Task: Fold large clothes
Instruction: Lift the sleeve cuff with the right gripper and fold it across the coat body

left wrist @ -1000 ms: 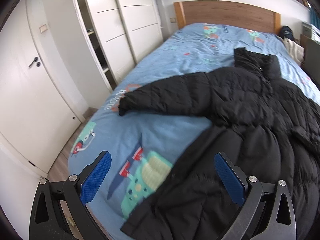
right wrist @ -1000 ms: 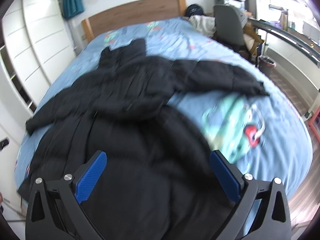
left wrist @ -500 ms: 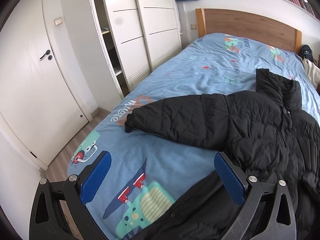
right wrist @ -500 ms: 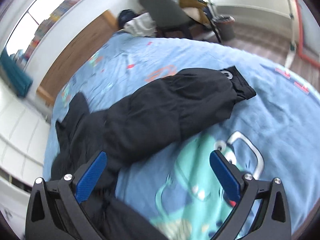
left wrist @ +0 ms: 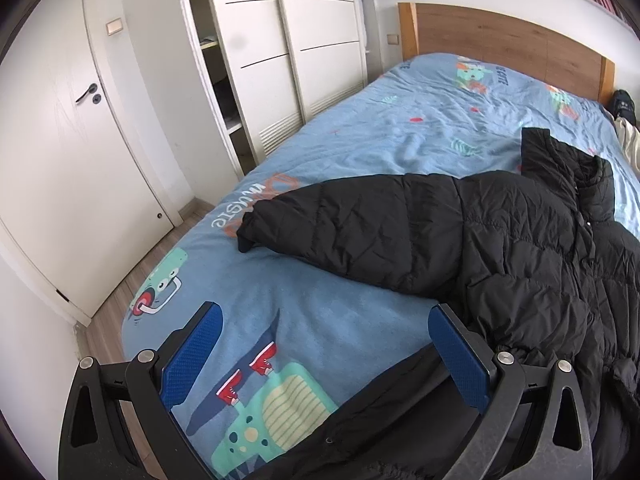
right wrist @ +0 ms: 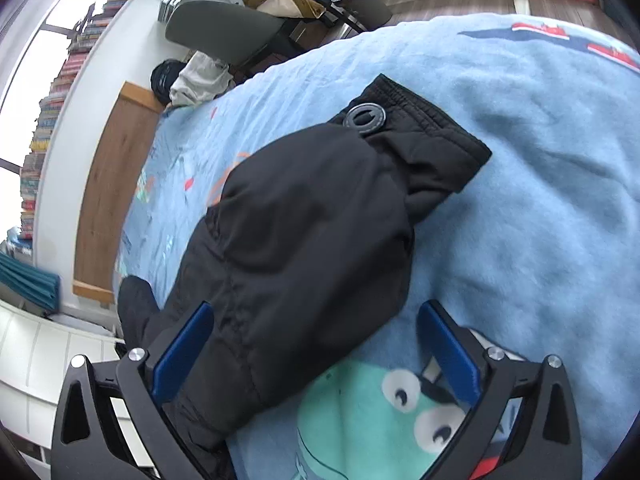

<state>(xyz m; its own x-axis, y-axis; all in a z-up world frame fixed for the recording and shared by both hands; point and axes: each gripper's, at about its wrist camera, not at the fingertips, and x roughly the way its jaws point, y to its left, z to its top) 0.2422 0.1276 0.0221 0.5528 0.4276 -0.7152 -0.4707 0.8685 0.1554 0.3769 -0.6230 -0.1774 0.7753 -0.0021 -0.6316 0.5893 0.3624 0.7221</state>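
A large black puffer jacket [left wrist: 520, 264] lies spread on a bed with a blue cartoon-print cover [left wrist: 400, 128]. In the left wrist view one sleeve [left wrist: 340, 228] stretches left, cuff near the bed's left side. My left gripper [left wrist: 324, 344] is open and empty, above the cover, with the jacket's hem under its right finger. In the right wrist view the other sleeve [right wrist: 304, 232] lies on the cover [right wrist: 540, 200], its cuff [right wrist: 420, 136] with a round snap at the far end. My right gripper [right wrist: 316, 340] is open, low over this sleeve, straddling its edge.
A white door [left wrist: 80, 152] and white wardrobe [left wrist: 288, 60] stand left of the bed, with wood floor [left wrist: 152, 272] between. A wooden headboard [left wrist: 508, 40] is at the far end. A grey chair [right wrist: 224, 36] and piled clothes [right wrist: 200, 80] sit beside the bed.
The left gripper has moved forward and left toward the left sleeve. The right gripper has swung right, rolled and dropped close over the right sleeve. Both stay open.
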